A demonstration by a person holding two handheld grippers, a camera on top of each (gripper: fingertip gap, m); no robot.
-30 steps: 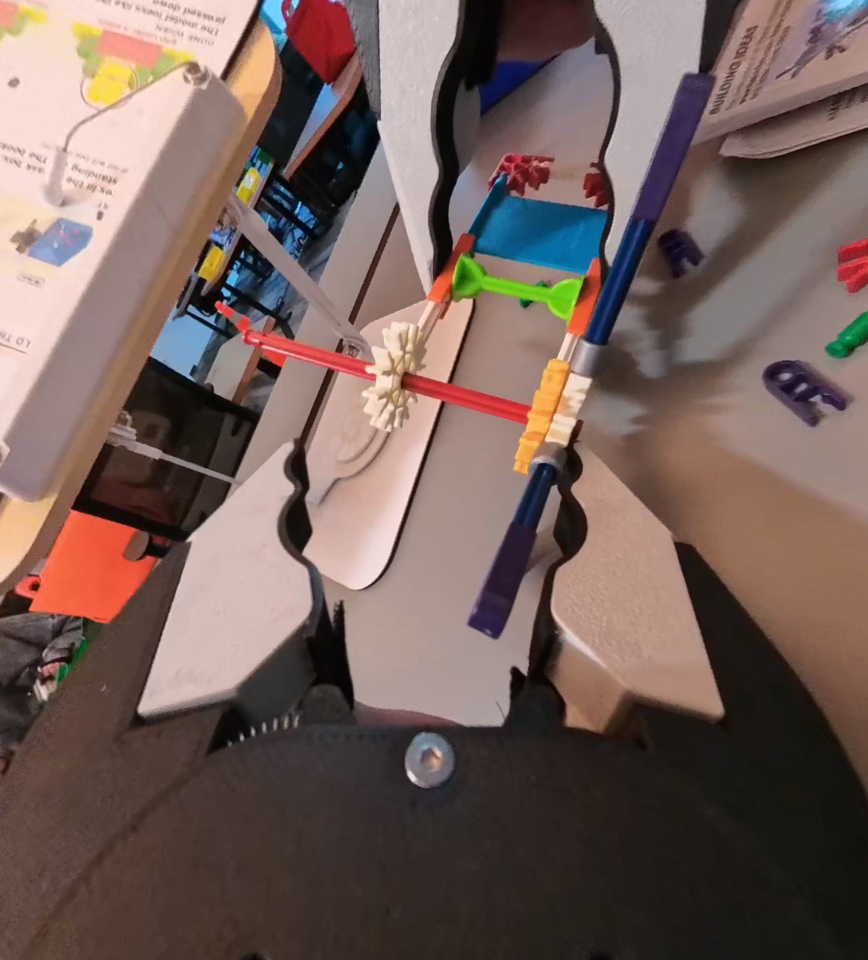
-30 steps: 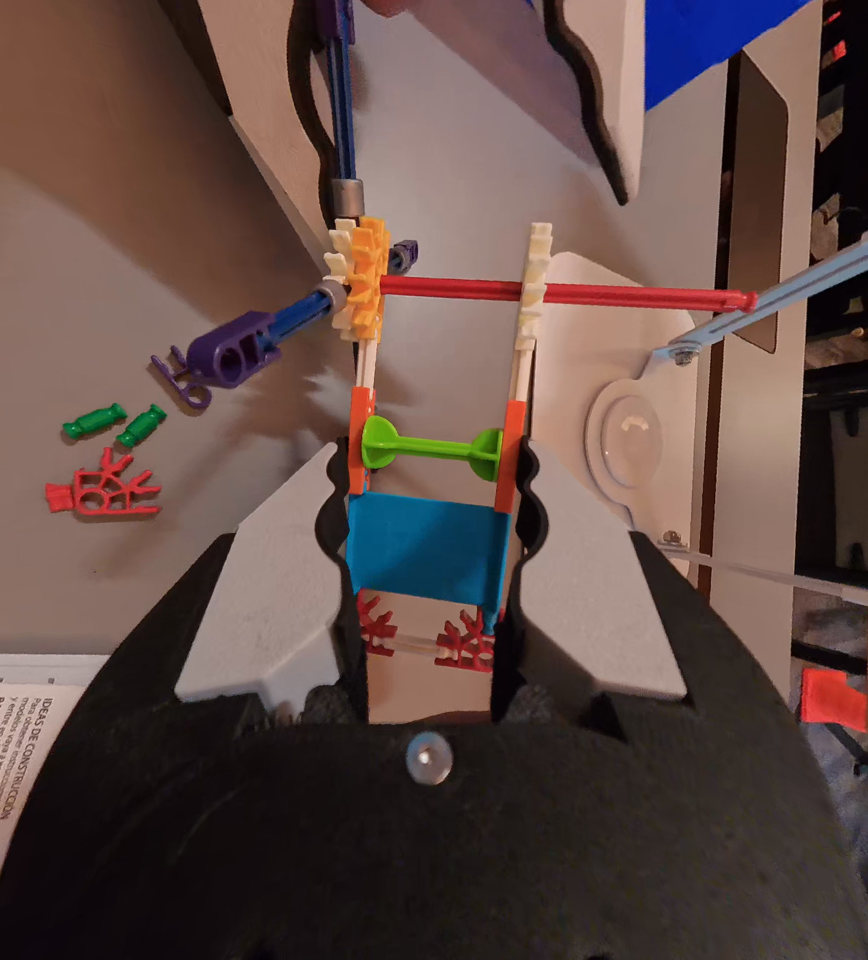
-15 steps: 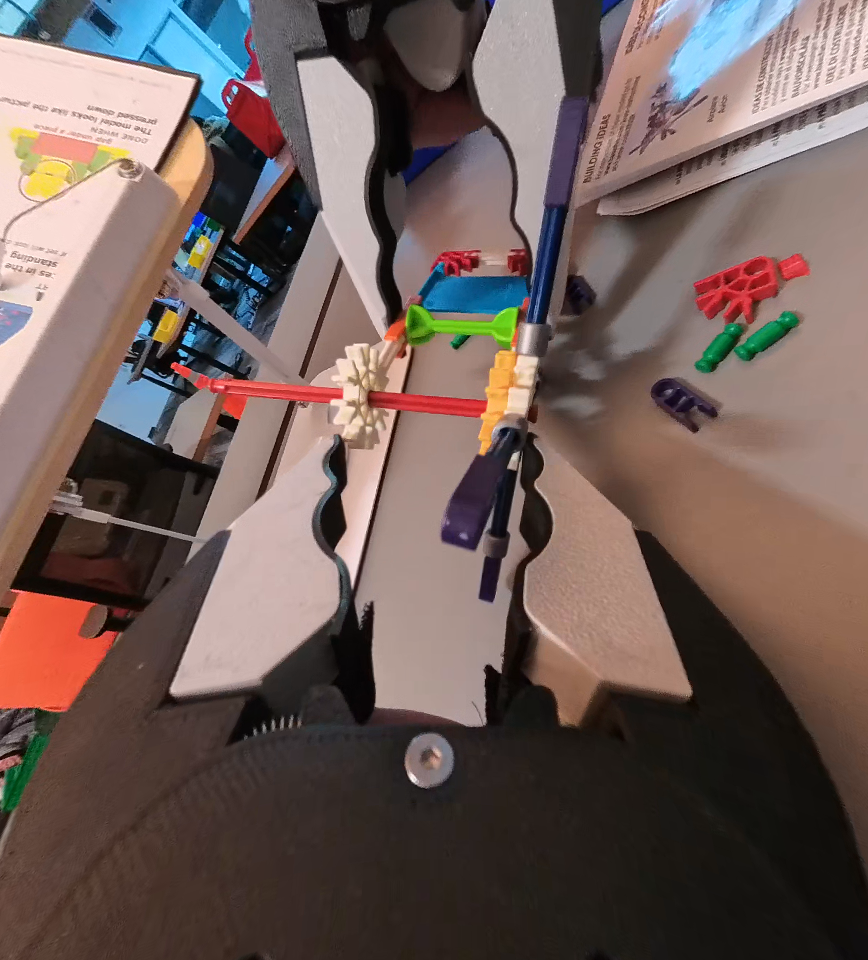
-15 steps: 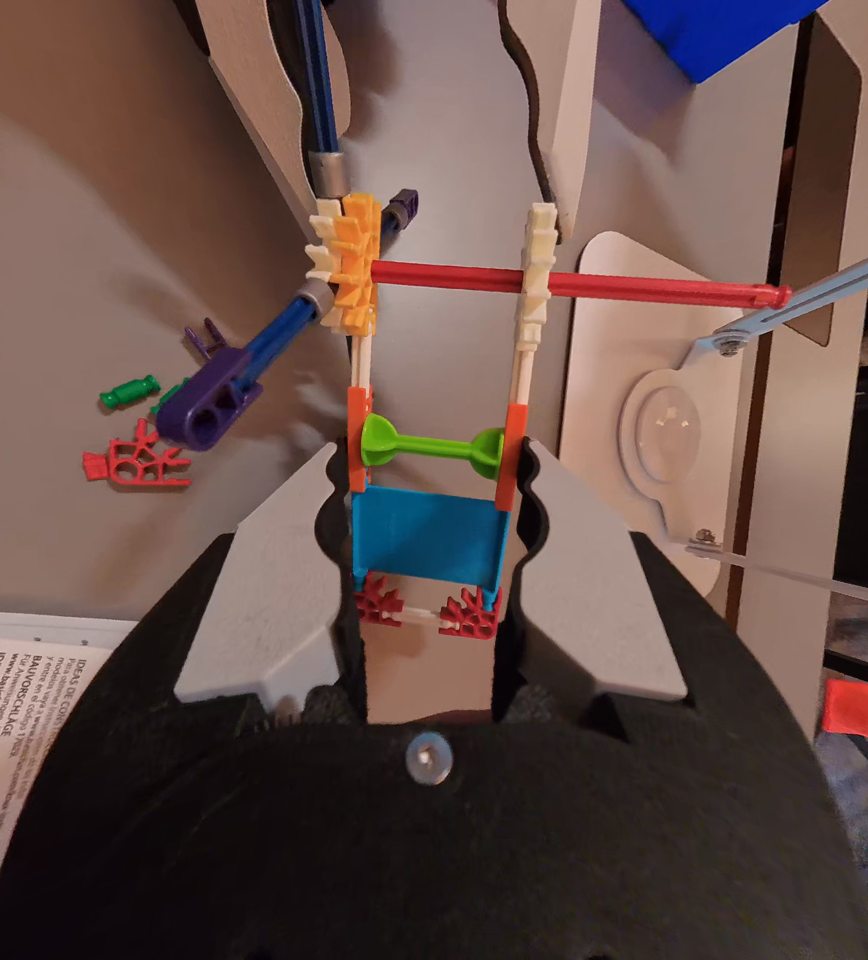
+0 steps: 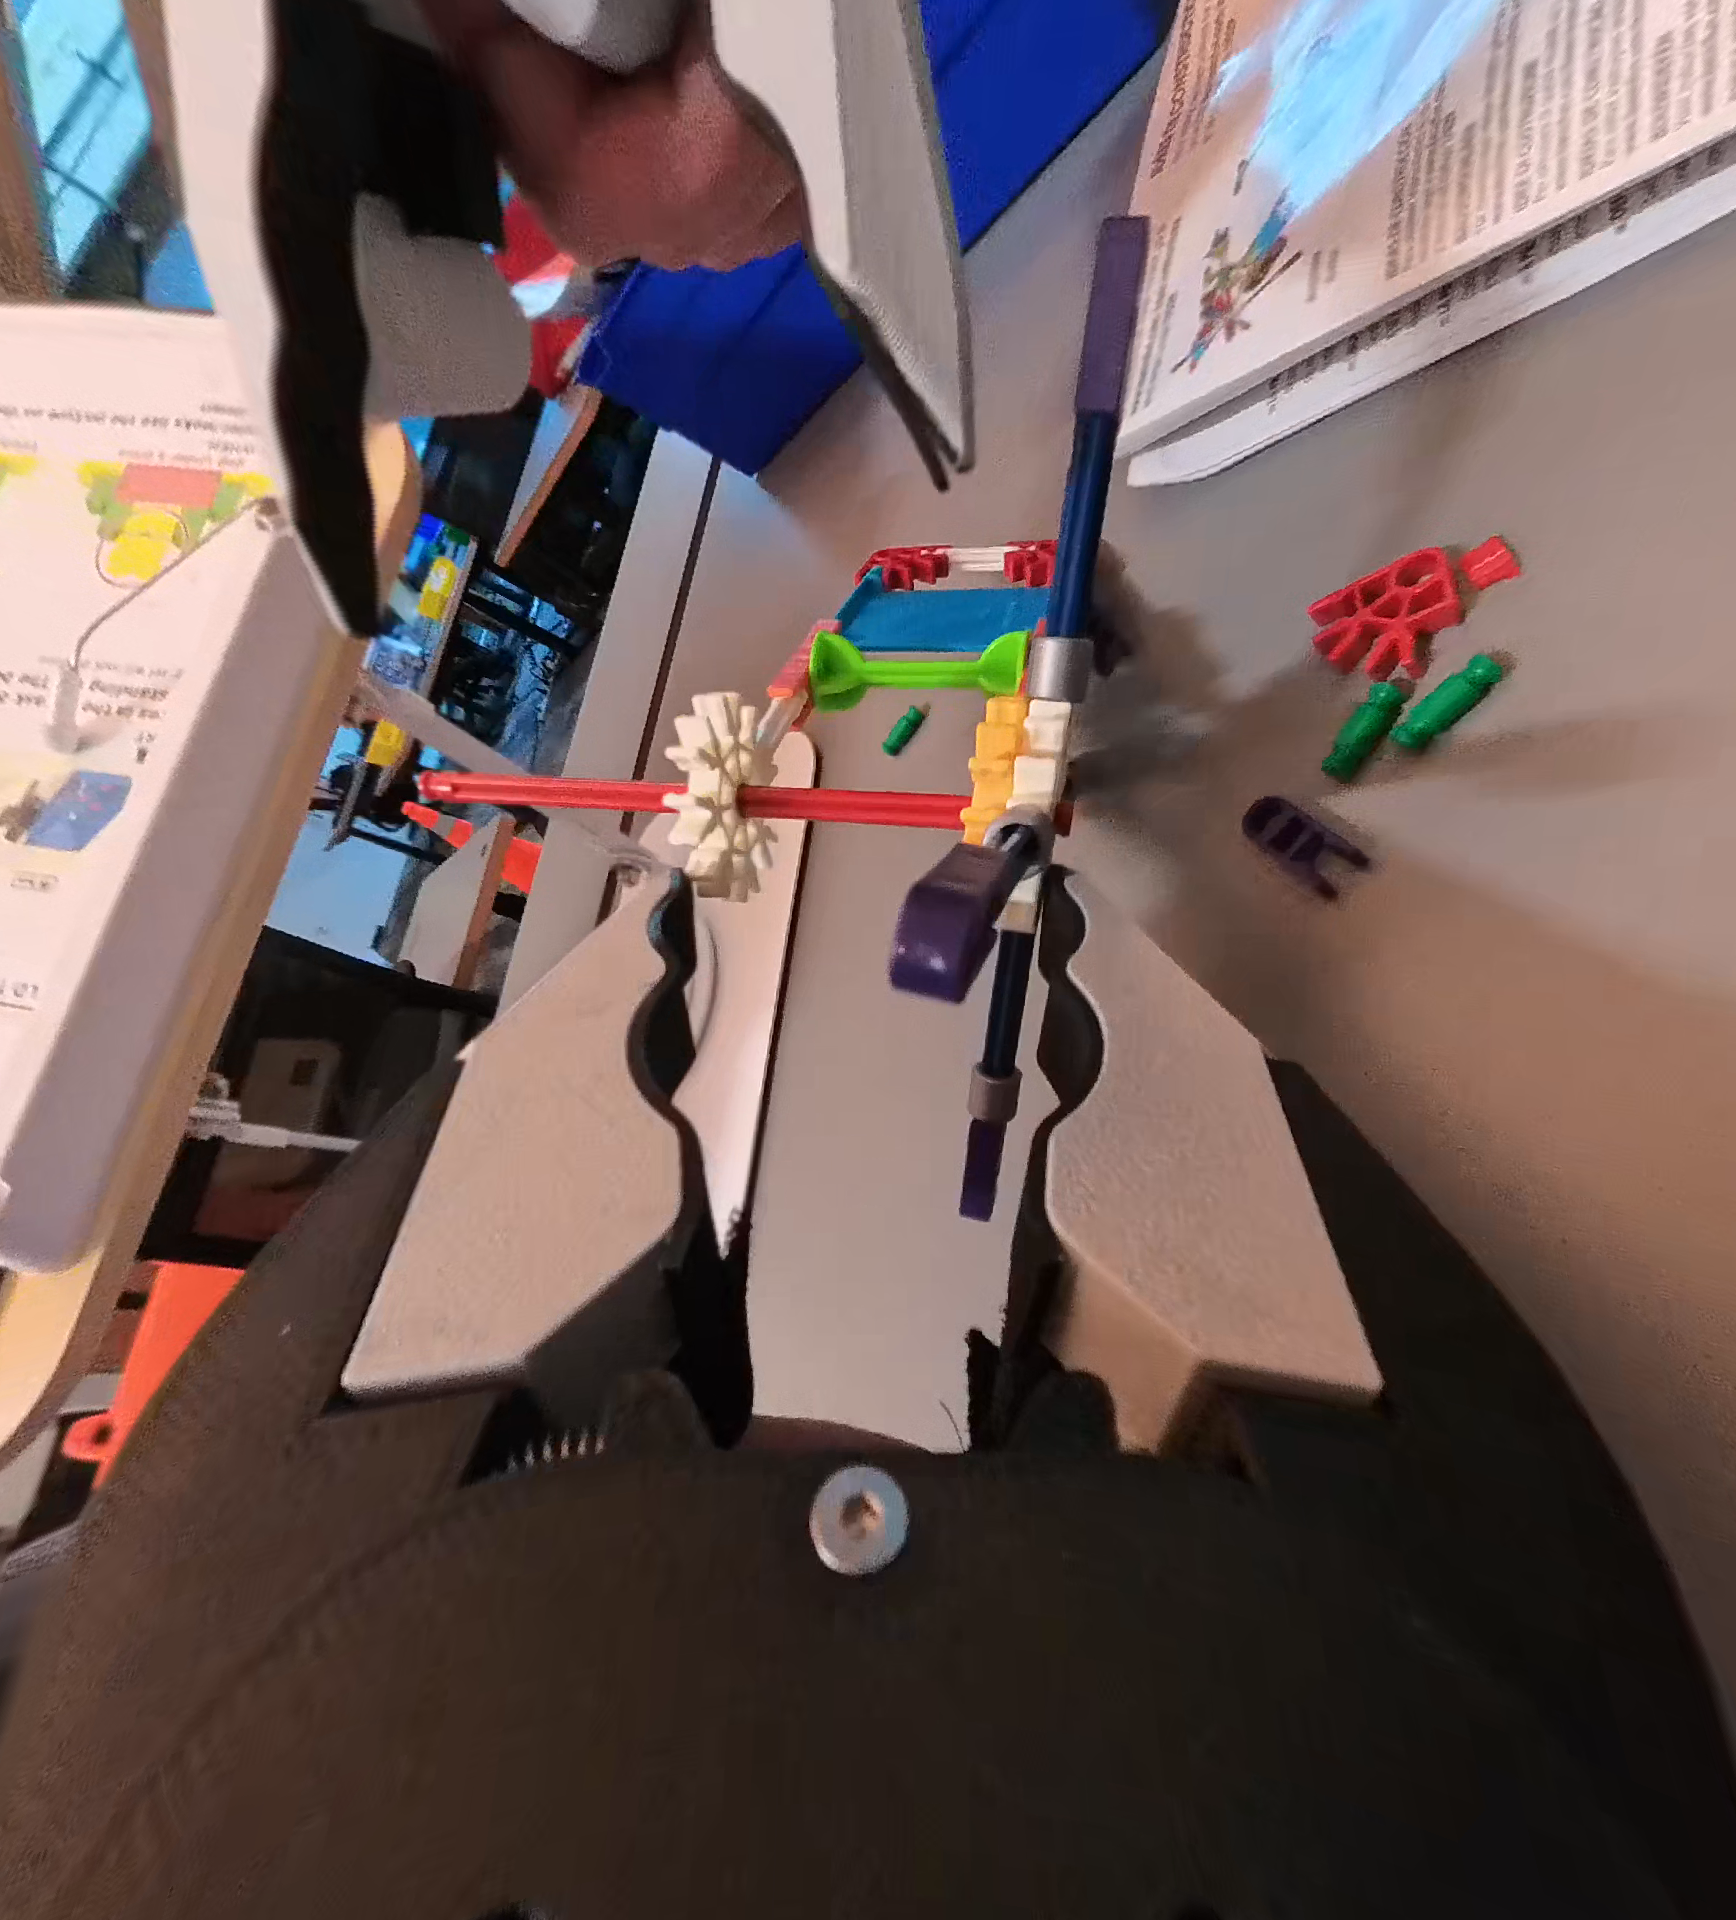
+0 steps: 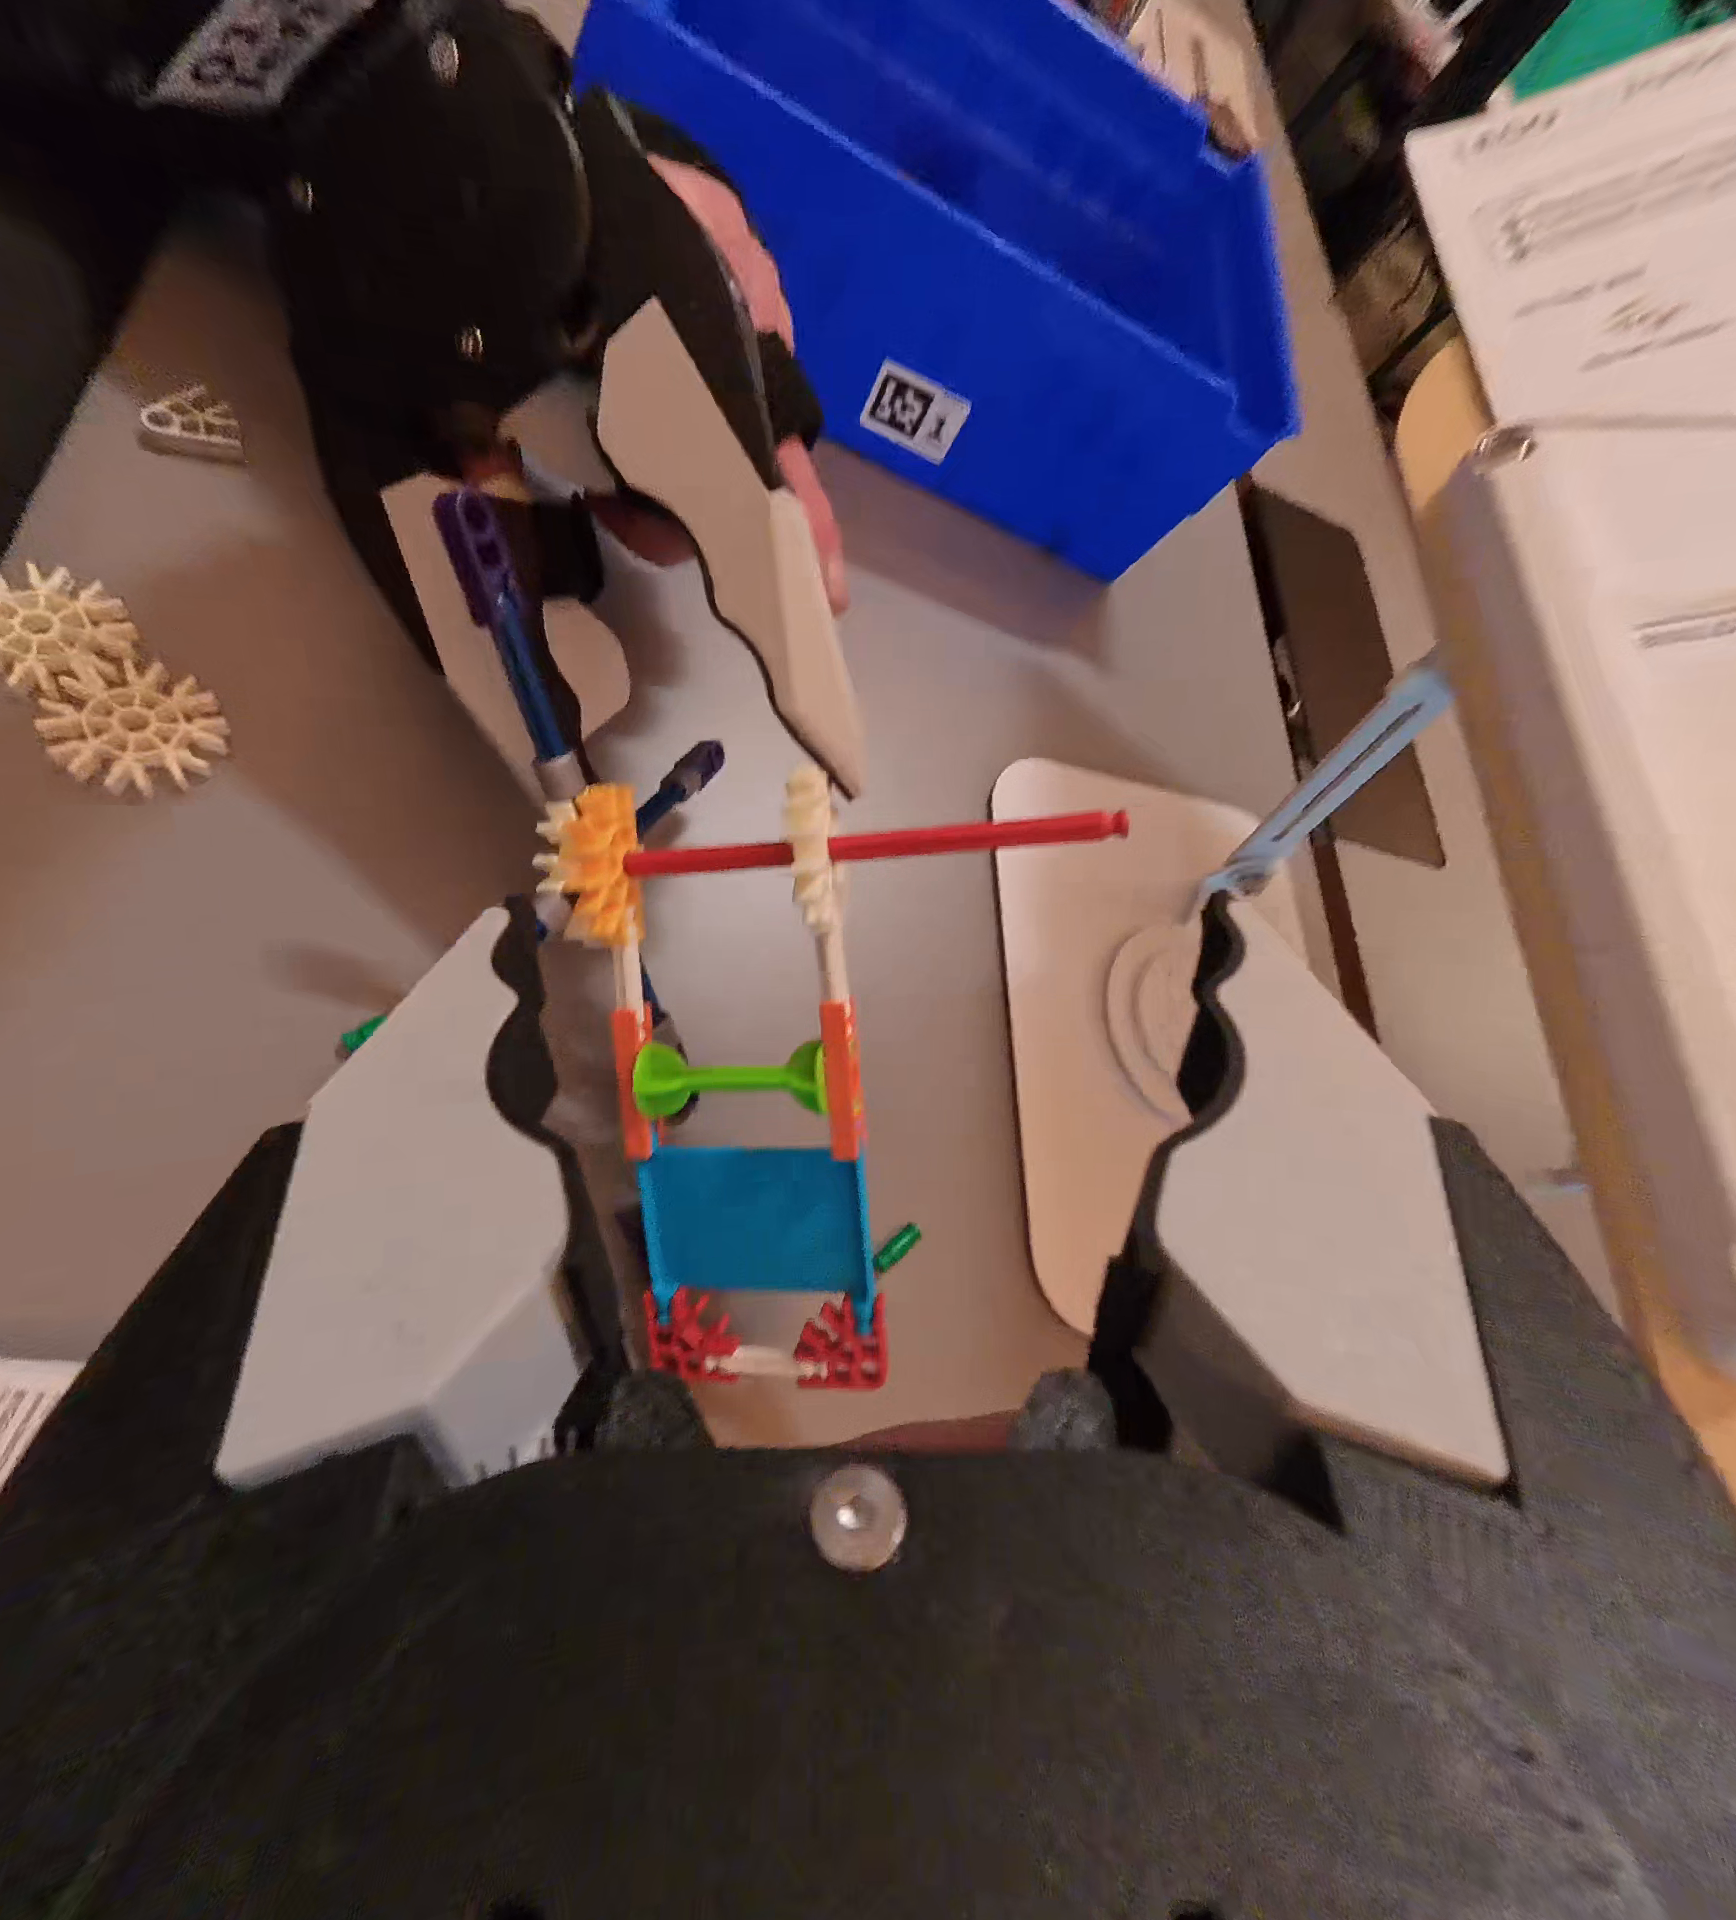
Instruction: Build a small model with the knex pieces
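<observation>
Both jaws apart, neither clamped on anything. Left gripper [image 5: 864,894]: fingers spread, pointing at the gear end of the toy model [image 5: 931,623]; a blue rod [image 5: 1077,520] of the model runs just along the inner edge of one finger, contact unclear, the other finger well off it. Right gripper [image 6: 864,914]: fingers wide, straddling the model's other end, a gap on both sides, not touching. The two grippers face each other from opposite ends of the model. The model appears to lie on the grey table [image 5: 1570,1039], between the two grippers. Model parts: blue panel [image 6: 755,1216] with red connectors [image 6: 833,1345] at the right gripper's end, green rod [image 6: 729,1081] across two orange-and-white side rails, then a red rod [image 6: 947,840] crosswise through a white gear [image 5: 724,795] and a yellow gear [image 6: 599,862], its free end sticking out sideways past the white gear. Purple connector [image 5: 942,920] on a short blue rod by the yellow gear, right at the left fingertips. Loose on the table beside the model: red piece [image 5: 1383,613], two green pieces [image 5: 1415,717], purple clip [image 5: 1300,842]; two white gears [image 6: 85,686] farther off. Booklet [image 5: 1466,208] near the table edge. Blue bin [image 6: 999,291] behind the left gripper. White box [image 5: 116,831] on the red rod's side.
</observation>
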